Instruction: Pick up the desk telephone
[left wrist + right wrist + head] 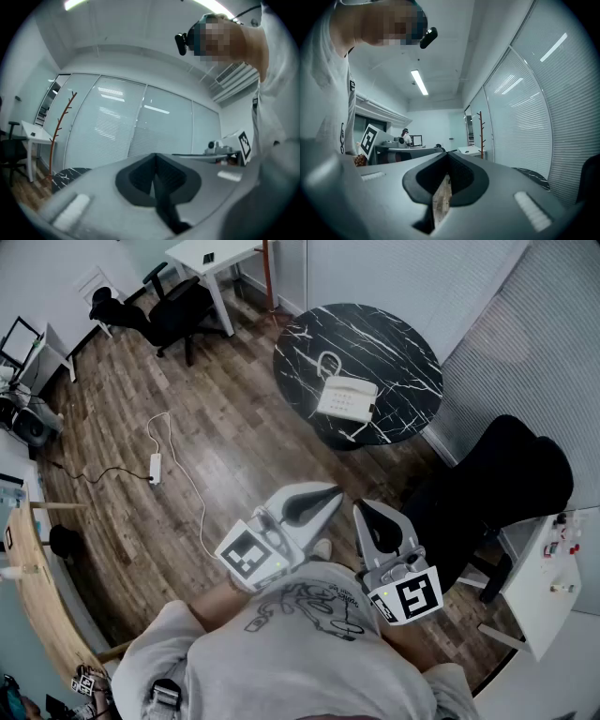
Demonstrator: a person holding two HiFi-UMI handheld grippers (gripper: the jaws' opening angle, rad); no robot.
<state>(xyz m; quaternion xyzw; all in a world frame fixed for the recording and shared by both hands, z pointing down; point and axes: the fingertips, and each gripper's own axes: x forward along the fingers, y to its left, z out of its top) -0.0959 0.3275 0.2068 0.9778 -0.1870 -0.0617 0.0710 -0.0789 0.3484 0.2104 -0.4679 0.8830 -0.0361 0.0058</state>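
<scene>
The desk telephone lies on the round black marble table, near the edge that faces the person, with its curled cord lying on the top behind it. Both grippers are well apart from it and held close to the person's chest. The left gripper has its jaws fully together with nothing between them, and its own view shows the same. The right gripper is closed and empty too (in its own view only a thin line of floor shows between the pads).

In my judgement the step in hand is the approach, and the pick itself has not yet begun. To do it well, the person should first walk to the table and go around the black chair that stands beside it on the right. The jaws should be opened before the gripper comes over the telephone, not at the last moment. From here I cannot tell on which side the handset lies, so the place to grip is better chosen from near. The body looks wide for one gripper, so I would take it at two opposite edges, one gripper on each. The lift should be slow and level, because the cord may pull and the handset could slide off.
</scene>
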